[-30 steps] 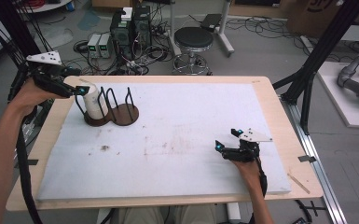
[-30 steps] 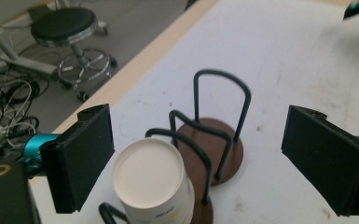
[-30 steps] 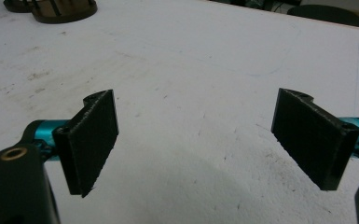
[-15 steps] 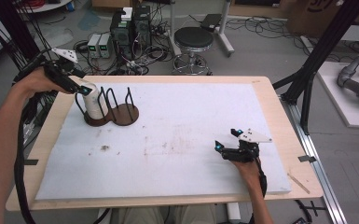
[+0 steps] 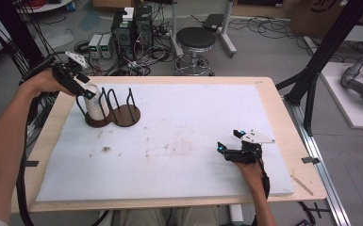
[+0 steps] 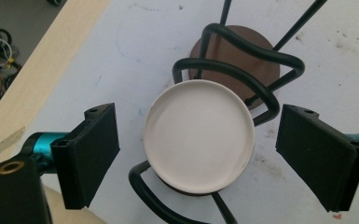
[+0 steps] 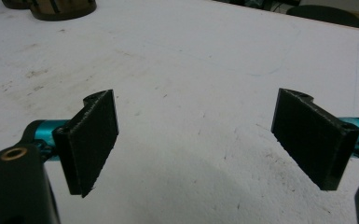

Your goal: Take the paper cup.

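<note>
A white cup [image 5: 93,101] stands in the left end of a black wire rack [image 5: 122,115] on a brown wooden base, at the table's far left. My left gripper [image 5: 86,91] points down onto it. In the left gripper view the cup's flat round top [image 6: 199,135] lies between the two black pads [image 6: 93,154], with a gap on each side. These jaws have just been closing and do not touch the cup. The rack's wire loops [image 6: 242,70] curve around the cup. My right gripper [image 5: 228,140] rests open on the white mat at the near right, nothing between its jaws [image 7: 210,140].
A white mat [image 5: 179,141] covers most of the wooden table [image 5: 283,117]. Two more slots of the rack stand to the right of the cup. A stool [image 5: 195,40], cables and equipment boxes sit on the floor beyond the far edge.
My left hand has moved from the table's left edge to above the cup, with the gripper now tipped down over it. The right gripper has stayed put.
</note>
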The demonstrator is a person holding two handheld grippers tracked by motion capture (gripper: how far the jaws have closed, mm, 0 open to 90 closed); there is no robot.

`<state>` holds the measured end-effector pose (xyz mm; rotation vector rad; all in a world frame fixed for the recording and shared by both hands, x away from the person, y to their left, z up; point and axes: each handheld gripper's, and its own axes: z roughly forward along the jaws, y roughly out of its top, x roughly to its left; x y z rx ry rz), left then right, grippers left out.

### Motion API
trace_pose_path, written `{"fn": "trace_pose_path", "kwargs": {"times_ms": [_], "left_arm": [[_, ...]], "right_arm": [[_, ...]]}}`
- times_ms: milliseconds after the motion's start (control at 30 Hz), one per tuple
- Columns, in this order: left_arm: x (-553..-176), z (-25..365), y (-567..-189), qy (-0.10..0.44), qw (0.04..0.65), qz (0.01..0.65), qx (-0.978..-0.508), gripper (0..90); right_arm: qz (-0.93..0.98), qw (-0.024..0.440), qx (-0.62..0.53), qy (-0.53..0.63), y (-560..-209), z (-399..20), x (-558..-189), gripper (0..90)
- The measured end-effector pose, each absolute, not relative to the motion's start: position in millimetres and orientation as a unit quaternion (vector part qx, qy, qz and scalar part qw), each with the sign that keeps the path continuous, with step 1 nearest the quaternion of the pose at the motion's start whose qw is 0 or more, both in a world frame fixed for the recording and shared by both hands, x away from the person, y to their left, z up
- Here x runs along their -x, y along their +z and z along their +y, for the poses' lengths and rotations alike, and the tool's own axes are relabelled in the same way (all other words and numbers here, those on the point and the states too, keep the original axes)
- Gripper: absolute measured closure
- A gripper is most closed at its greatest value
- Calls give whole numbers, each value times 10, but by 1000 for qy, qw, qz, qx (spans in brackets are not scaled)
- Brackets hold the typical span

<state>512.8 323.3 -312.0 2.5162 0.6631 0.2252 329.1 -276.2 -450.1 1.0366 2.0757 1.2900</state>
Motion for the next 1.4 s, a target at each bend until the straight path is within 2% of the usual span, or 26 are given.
{"fn": "trace_pose_path", "kwargs": {"times_ms": [267, 533, 1033, 1233, 1400], "left_arm": [[-5166, 3203, -3168, 73, 243, 253, -934, 199], [-5178, 3187, -3158, 68, 242, 252, -935, 340], [-5141, 3209, -3076, 75, 253, 269, -926, 353], [-5083, 3261, -2894, 85, 256, 281, -921, 357], [-5037, 3272, -2585, 100, 270, 286, -914, 361]], "right_arm": [[759, 243, -377, 471, -4501, -2763, -3291, 151], [760, 242, -378, 471, -4501, -2763, -3293, 151], [761, 239, -381, 469, -4501, -2753, -3291, 151], [761, 239, -381, 468, -4501, -2753, -3293, 151], [762, 241, -378, 467, -4501, -2754, -3294, 151]]}}
